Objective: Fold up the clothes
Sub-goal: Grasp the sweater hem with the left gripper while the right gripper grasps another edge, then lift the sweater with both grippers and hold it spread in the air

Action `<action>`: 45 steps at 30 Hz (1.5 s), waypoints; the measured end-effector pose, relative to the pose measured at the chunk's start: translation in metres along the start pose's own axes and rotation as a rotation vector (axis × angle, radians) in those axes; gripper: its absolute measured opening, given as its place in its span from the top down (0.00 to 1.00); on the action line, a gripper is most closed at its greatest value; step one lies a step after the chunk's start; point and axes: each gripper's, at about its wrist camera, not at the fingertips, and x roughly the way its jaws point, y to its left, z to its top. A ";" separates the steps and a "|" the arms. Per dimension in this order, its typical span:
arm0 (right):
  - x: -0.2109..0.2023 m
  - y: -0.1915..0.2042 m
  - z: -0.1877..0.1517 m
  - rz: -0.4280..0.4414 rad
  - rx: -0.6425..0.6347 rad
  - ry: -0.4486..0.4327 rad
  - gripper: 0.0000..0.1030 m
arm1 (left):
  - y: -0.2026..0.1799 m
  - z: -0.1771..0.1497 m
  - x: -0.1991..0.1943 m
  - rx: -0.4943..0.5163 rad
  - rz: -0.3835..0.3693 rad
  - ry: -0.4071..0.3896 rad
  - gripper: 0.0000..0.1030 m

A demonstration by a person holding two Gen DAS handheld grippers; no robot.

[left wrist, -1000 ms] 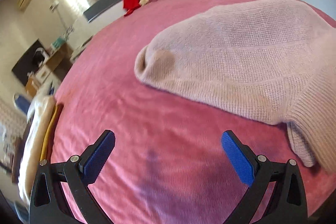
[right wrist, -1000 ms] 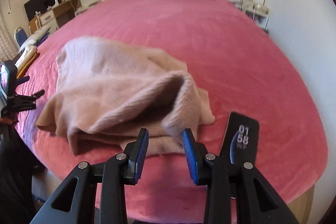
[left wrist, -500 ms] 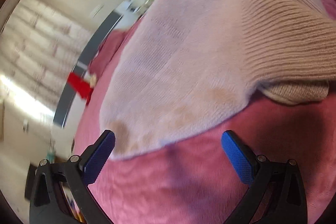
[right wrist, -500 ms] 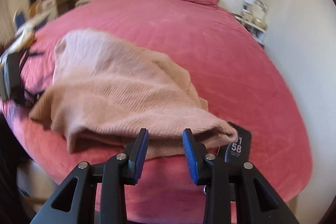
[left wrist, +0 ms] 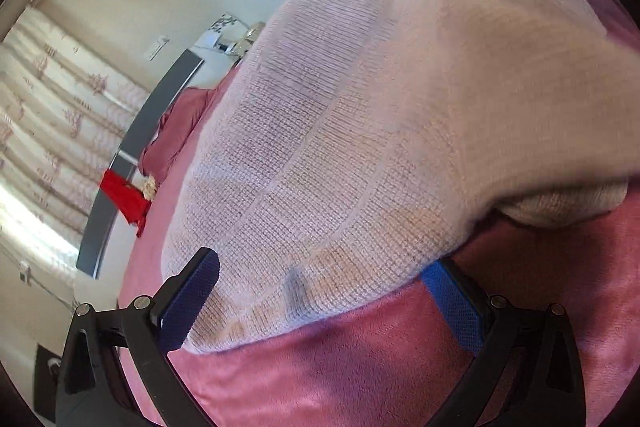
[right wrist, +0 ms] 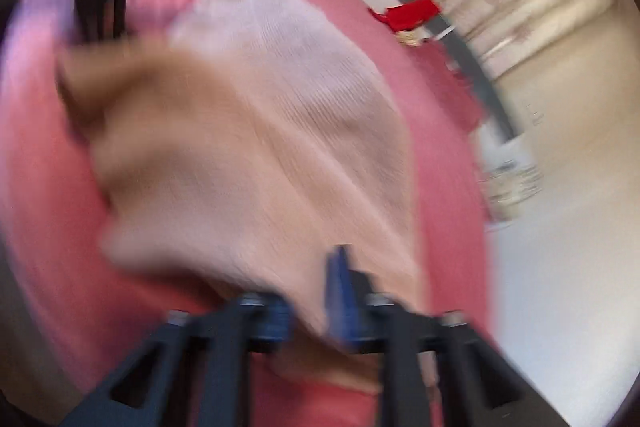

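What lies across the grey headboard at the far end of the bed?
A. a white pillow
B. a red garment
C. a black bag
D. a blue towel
B: a red garment is draped over the headboard, above the pink bed cover.

wide bed under a plush pink cover (left wrist: 360, 367); grey curved headboard (left wrist: 120, 179) with red cloth (left wrist: 124, 199) draped over it; pale patterned curtains (left wrist: 52, 115) behind.

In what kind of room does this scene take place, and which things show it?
Most likely a bedroom. A wide bed with a pink cover and a grey headboard fills the view, a pillow lies at its head, and curtains hang behind it. A pale knitted sweater lies on the bed.
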 end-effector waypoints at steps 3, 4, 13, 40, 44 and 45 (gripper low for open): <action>0.004 -0.048 0.014 0.221 0.390 -0.016 0.95 | 0.006 -0.007 -0.009 -0.033 0.005 -0.006 0.01; 0.005 -0.062 0.014 0.257 0.485 -0.029 0.95 | 0.005 -0.009 -0.012 -0.035 0.002 -0.008 0.01; -0.006 -0.142 0.015 0.350 0.880 -0.205 0.96 | -0.010 0.021 -0.001 0.076 -0.064 -0.082 0.01; -0.023 -0.192 0.013 0.365 1.105 -0.366 0.96 | 0.137 0.068 -0.059 -0.679 0.141 -0.154 0.90; -0.069 -0.225 0.047 0.329 1.063 -0.516 0.96 | 0.195 0.099 -0.115 -0.748 0.230 -0.295 0.90; -0.088 -0.233 0.061 0.313 1.030 -0.562 0.96 | 0.212 0.109 -0.136 -0.762 0.253 -0.340 0.90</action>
